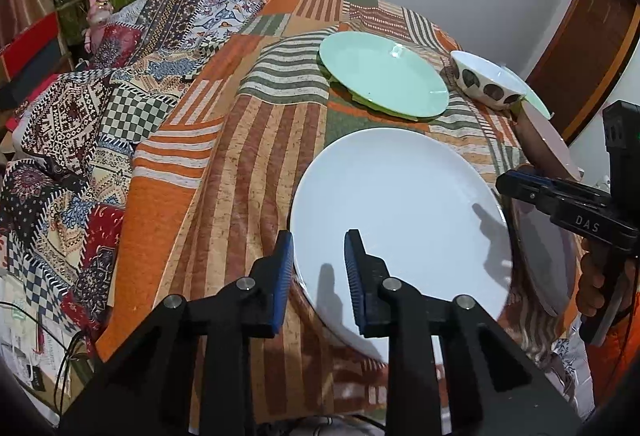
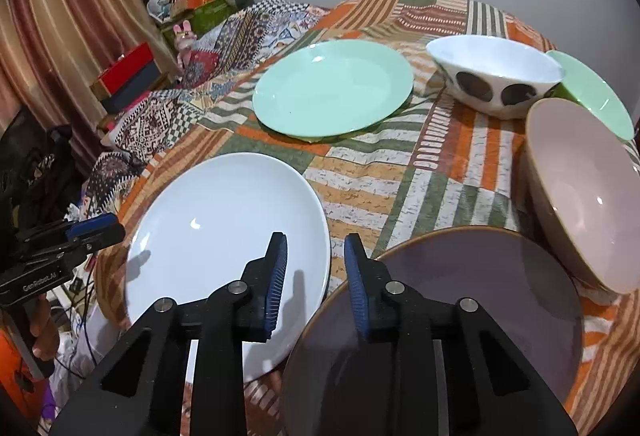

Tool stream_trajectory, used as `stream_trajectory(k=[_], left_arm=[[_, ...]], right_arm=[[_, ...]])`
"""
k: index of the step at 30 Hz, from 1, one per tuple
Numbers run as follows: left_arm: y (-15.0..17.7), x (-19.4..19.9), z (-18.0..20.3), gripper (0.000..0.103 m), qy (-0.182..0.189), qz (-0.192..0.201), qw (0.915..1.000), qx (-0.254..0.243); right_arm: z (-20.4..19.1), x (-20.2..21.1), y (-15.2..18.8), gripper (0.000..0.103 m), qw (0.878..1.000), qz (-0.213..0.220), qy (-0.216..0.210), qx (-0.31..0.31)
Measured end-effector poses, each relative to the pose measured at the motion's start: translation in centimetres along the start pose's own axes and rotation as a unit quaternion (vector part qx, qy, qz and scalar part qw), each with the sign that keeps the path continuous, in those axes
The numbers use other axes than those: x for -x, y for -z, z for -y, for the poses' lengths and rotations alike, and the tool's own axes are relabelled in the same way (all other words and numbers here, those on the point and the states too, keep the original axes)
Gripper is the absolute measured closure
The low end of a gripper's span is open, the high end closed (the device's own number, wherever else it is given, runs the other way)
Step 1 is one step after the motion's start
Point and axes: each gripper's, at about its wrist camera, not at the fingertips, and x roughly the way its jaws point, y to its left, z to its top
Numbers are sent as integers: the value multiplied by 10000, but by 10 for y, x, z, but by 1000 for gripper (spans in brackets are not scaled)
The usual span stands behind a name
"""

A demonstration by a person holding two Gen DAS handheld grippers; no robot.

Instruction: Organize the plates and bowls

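The left hand-held gripper [image 1: 318, 256] hovers with jaws parted and empty over the near-left rim of the white plate [image 1: 400, 212], on the patchwork-covered counter [image 1: 224, 164]. The right hand-held gripper [image 2: 316, 260], also parted and empty, hangs between the white plate and the purple plate [image 2: 480, 284]. Farther off lie a mint plate [image 2: 332, 92], a spotted bowl [image 2: 496, 76], and right, a pink bowl [image 2: 588, 192].

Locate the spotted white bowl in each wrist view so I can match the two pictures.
Left wrist: spotted bowl far right, upper middle, just right of the mint plate.
Right wrist: spotted bowl upper right, again right of the mint plate.
Shared landmark: the mint plate beside it.
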Motion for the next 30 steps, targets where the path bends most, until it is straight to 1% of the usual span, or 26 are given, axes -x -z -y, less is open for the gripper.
stream_trajectory(k=[2,8,13,17,21,25,26,30], left_arm=[[-2,-8,-3,77,-2,-66,10000,56],[1,-20,-11,77,147,-212,9994,227],[9,-18,-10,77,271,-335,9989,197],[17,-15,-9,77,363,-434,9982,182],[25,-13,-12,77,484,-591,9967,264],[30,-11,-17,77,497,-668,9958,376],[31,-10,-18,77,486,-668,9957,411],[31,-2,-27,77,399,-587,9960,545]], right_arm=[[0,-4,-1,81,10000,-82,-14,9],[1,-16,-4,84,9997,-246,-1,65],[-1,-24,-6,84,9991,-417,-59,104],[-6,-29,-6,84,9985,-500,74,194],[-6,-27,-7,83,9980,-586,27,223],[-15,-25,-1,82,9970,-683,19,374],[-17,-25,1,81,9967,-696,9,410],[-23,-24,9,81,9960,-756,-103,460]])
